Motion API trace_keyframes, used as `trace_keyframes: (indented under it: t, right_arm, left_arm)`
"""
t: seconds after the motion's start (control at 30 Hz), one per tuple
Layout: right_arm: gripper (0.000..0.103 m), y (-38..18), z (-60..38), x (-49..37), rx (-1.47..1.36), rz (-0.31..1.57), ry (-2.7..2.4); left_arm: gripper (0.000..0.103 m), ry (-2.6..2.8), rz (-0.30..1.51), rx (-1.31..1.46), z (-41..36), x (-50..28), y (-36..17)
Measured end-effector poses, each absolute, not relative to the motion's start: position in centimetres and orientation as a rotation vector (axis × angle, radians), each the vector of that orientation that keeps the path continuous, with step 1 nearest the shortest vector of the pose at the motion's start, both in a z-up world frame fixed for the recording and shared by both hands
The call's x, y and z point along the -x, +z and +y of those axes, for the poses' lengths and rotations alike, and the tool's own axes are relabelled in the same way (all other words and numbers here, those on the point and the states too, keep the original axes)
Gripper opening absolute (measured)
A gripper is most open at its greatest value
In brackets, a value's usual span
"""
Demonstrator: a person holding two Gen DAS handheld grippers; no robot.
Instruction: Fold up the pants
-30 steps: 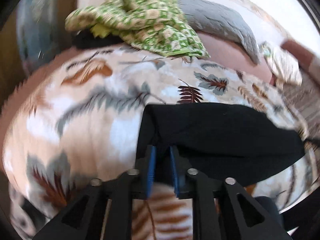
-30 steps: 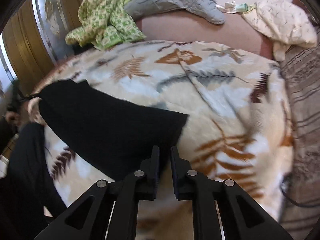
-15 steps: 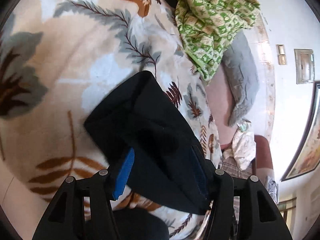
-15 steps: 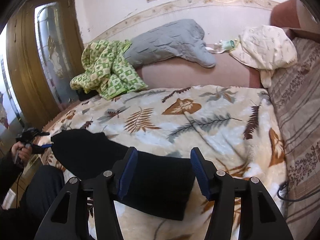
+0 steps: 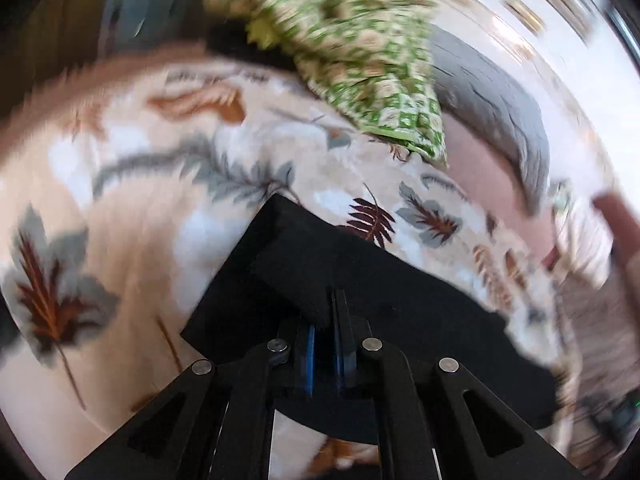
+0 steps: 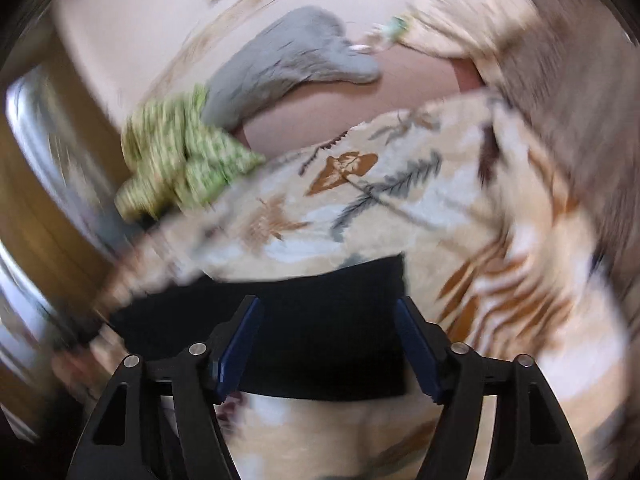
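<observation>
The black pants [image 5: 400,320] lie folded on the leaf-print blanket [image 5: 140,208]. My left gripper [image 5: 324,320] is shut on a raised fold of the pants at their left end. In the right wrist view the pants [image 6: 320,320] lie flat as a black band on the blanket [image 6: 500,260]. My right gripper [image 6: 328,320] is open over their right end, one finger on each side, and holds nothing. Both views are blurred by motion.
A green patterned cloth [image 5: 360,52] and a grey pillow [image 5: 500,116] lie at the far side of the bed; both also show in the right wrist view, the cloth [image 6: 180,168] and the pillow [image 6: 288,64]. A cream pillow [image 6: 460,16] is at the far right. A wooden door [image 6: 36,208] stands to the left.
My left gripper was open over the pants half a second ago and is now shut on a fold. My right gripper stays open and has dropped closer to the pants.
</observation>
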State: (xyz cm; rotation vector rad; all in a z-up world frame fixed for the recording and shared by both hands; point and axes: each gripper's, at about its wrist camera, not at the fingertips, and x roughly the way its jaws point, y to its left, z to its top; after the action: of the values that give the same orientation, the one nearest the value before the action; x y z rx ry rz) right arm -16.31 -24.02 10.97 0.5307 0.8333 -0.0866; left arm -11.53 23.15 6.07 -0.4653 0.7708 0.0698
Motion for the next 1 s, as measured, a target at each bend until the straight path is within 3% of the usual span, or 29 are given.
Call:
trace_keyframes:
  t: [0.17, 0.47, 0.57, 0.6, 0.63, 0.7, 0.73, 0.9, 1.0]
  right_arm:
    - [0.072, 8.7, -27.0, 18.5, -0.926, 0.757, -0.039]
    - [0.072, 5.2, -27.5, 17.8, -1.073, 0.842, -0.04]
    - [0.07, 2.9, -28.3, 17.2, -1.116, 0.896, -0.132]
    - [0.067, 2.2, -28.6, 17.2, -1.136, 0.904, -0.153]
    - [0.059, 1.9, -28.7, 17.0, -1.138, 0.902, -0.161]
    - [0.009, 2.4, -28.5, 16.5, -1.051, 0.918, -0.174]
    - [0.003, 2.6, -28.3, 16.3, -1.008, 0.929, -0.178]
    - [0.003, 5.1, -28.1, 17.7, -0.91, 0.859, -0.205]
    - [0.003, 3.4, -28.5, 17.6, -0.911, 0.953, -0.235]
  left_arm:
    - [0.008, 0.07, 0.8, 0.447, 22.1, 11.1, 4.9]
    - [0.026, 0.064, 0.822, 0.544, 23.3, 8.7, 3.1]
    - [0.022, 0.065, 0.812, 0.56, 23.5, 8.4, 2.9]
    - [0.007, 0.068, 0.81, 0.561, 23.6, 8.3, 2.9]
    - [0.006, 0.065, 0.811, 0.564, 23.7, 8.3, 2.8]
    - [0.004, 0.053, 0.798, 0.578, 23.9, 8.4, 2.9]
    - [0.004, 0.047, 0.786, 0.581, 24.1, 8.6, 3.2]
    - [0.004, 0.025, 0.74, 0.635, 26.4, 10.8, 4.2]
    - [0.004, 0.043, 0.84, 0.595, 26.3, 10.4, 1.5]
